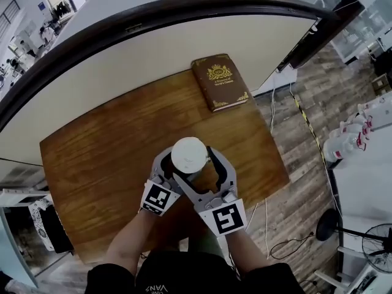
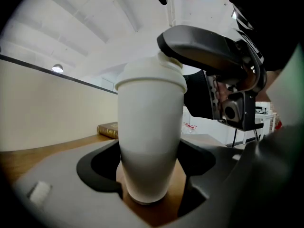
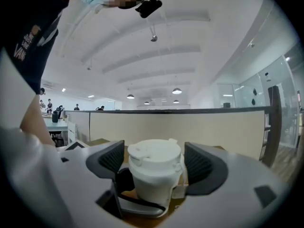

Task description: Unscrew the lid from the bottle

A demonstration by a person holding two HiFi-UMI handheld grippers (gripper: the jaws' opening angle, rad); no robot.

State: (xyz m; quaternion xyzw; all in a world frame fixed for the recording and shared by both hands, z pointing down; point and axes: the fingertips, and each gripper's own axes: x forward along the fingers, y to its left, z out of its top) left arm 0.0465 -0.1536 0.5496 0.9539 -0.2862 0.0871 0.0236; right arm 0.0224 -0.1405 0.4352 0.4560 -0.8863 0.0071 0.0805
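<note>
A white bottle (image 1: 189,155) with a white lid (image 3: 154,156) stands upright on the wooden table (image 1: 104,158). My left gripper (image 2: 149,177) is low on the bottle's body (image 2: 149,137), its dark pads against both sides. Higher up, my right gripper (image 3: 154,164) straddles the lid, jaws open, with a gap showing on each side of it. In the head view both grippers meet at the bottle, the left gripper (image 1: 176,174) beneath the right gripper (image 1: 197,164). One right finger (image 2: 204,51) reaches over the lid in the left gripper view.
A brown book (image 1: 219,81) lies at the table's far edge, apart from the bottle. A curved beige partition (image 1: 153,60) runs behind the table. Cables (image 1: 306,127) and a floor fan (image 1: 376,250) are on the wood floor to the right.
</note>
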